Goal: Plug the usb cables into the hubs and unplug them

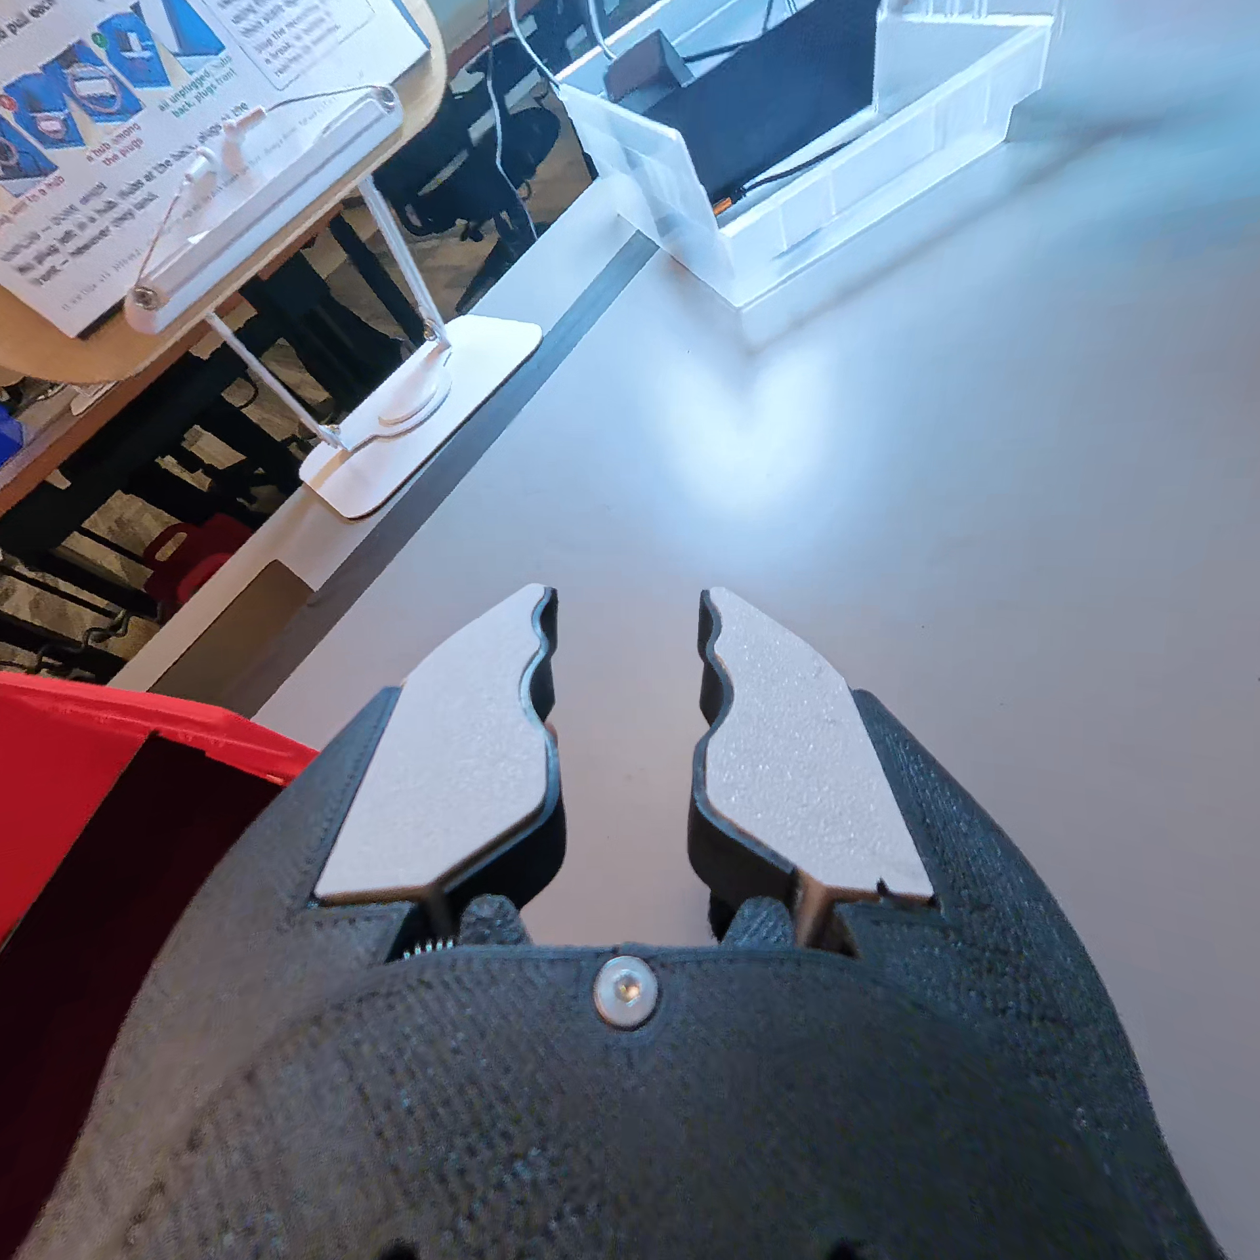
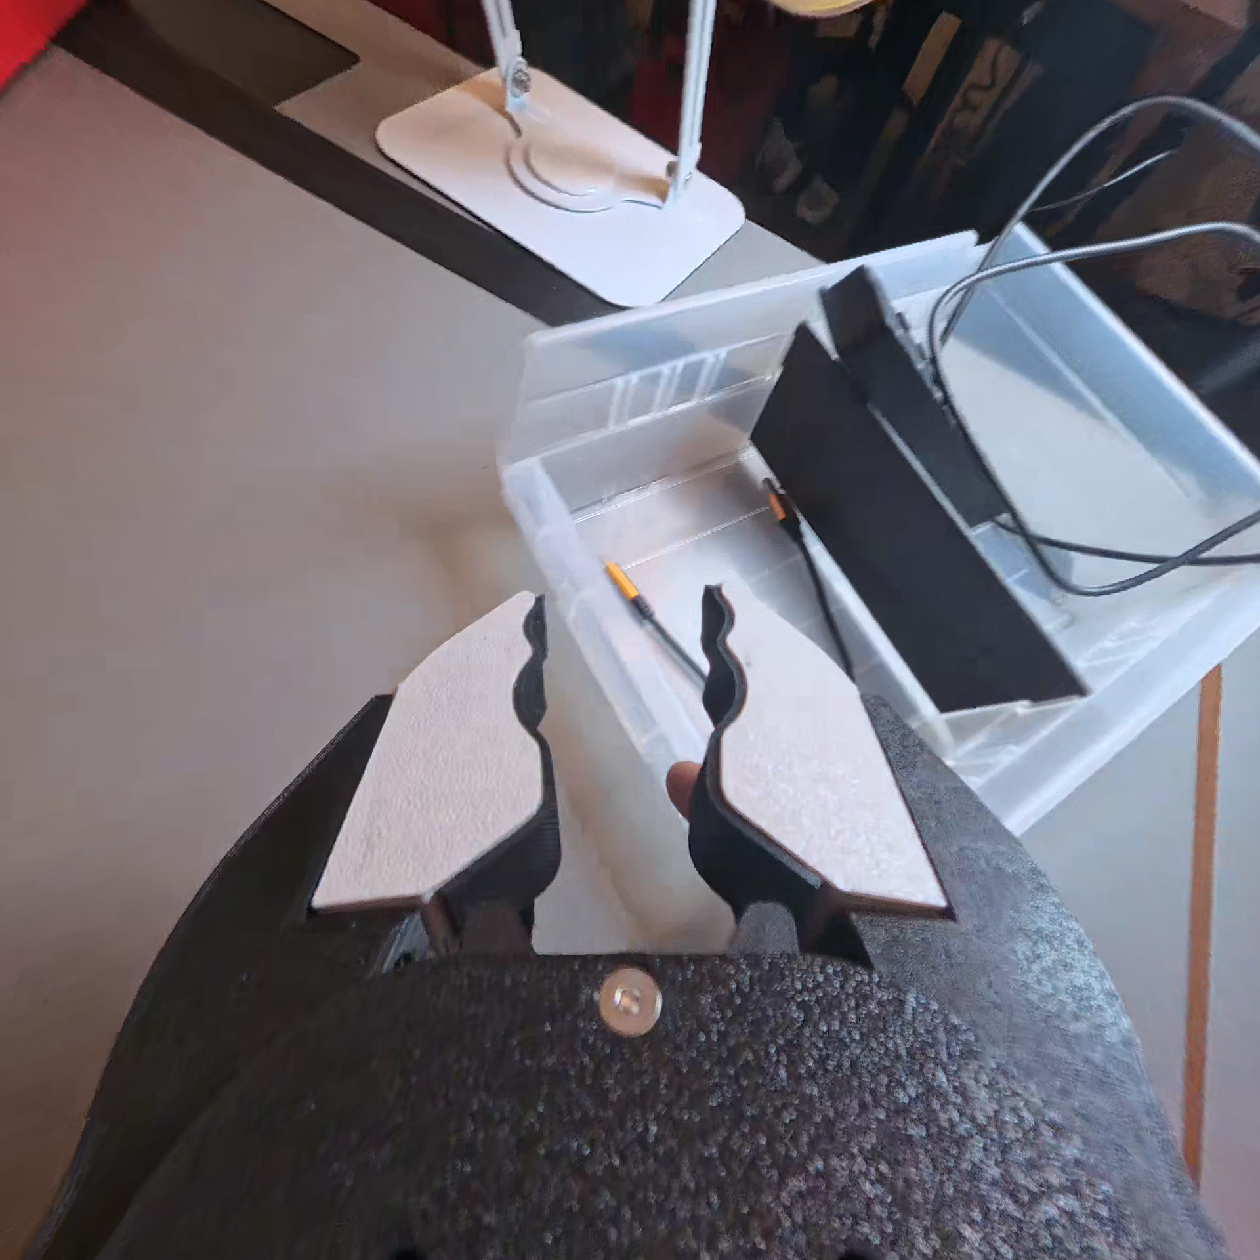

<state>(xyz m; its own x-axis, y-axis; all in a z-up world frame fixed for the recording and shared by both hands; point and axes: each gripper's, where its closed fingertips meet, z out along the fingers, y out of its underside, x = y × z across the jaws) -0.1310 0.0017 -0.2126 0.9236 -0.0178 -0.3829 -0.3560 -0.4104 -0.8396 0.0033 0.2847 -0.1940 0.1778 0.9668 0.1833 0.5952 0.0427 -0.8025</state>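
An office: desk (image 1: 886, 545), instruction-sheet stand (image 1: 423, 416), office chair (image 1: 477, 170) and cables behind.

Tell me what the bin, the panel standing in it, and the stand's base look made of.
Bin: clear, glossy plastic, since the table shows through its walls.
Panel: matte black sheet, probably plastic; it shows no shine or grain.
Stand base: flat white plate, smooth, likely painted metal, though it could be plastic.

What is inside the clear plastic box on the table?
Inside the clear plastic box: two orange-tipped cables, a tilted black panel, and grey cables behind it. What the panel covers is hidden.
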